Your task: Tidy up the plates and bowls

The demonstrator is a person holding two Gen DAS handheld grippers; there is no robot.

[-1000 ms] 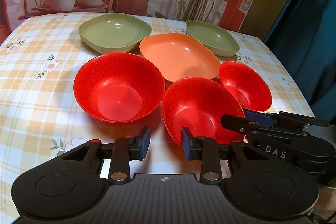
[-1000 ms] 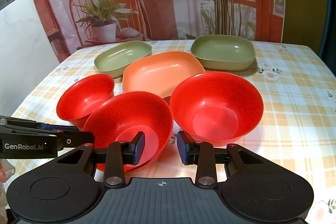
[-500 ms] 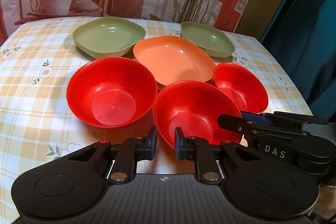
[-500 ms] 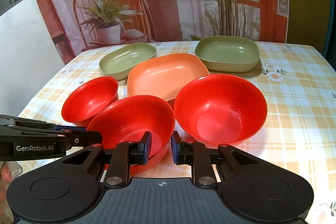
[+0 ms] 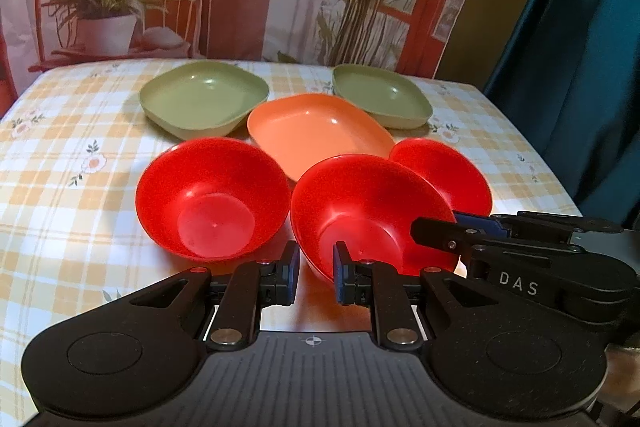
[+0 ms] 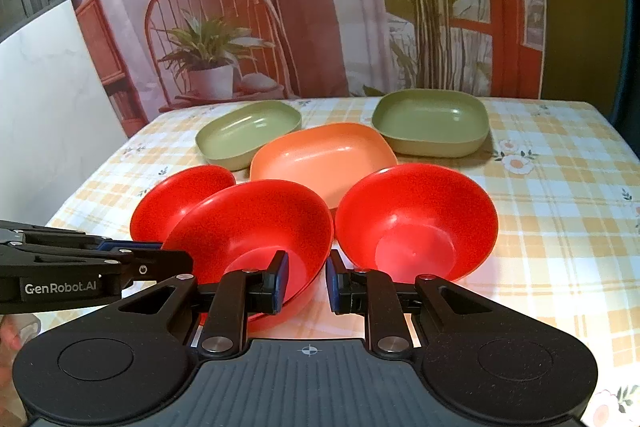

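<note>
Middle red bowl point(image 5: 360, 211) sits tilted on the checked tablecloth point(image 5: 60, 187), its near rim lying in the gap between the jaws of both tools. Left gripper point(image 5: 316, 277): jaws partly open, a narrow gap, pads not pressed on the rim. Right gripper point(image 6: 306, 285): jaws likewise partly open, one finger point(image 6: 276, 279) inside the bowl wall, the other outside, nothing clamped. Seen from the left wrist: large red bowl point(image 5: 212, 199) ahead-left of the jaws, small red bowl point(image 5: 444, 175) ahead-right, touching the tilted one. Orange plate point(image 5: 316, 131) straight ahead beyond them; two green plates point(image 5: 204, 95) point(image 5: 380, 95) farther out either side.
</note>
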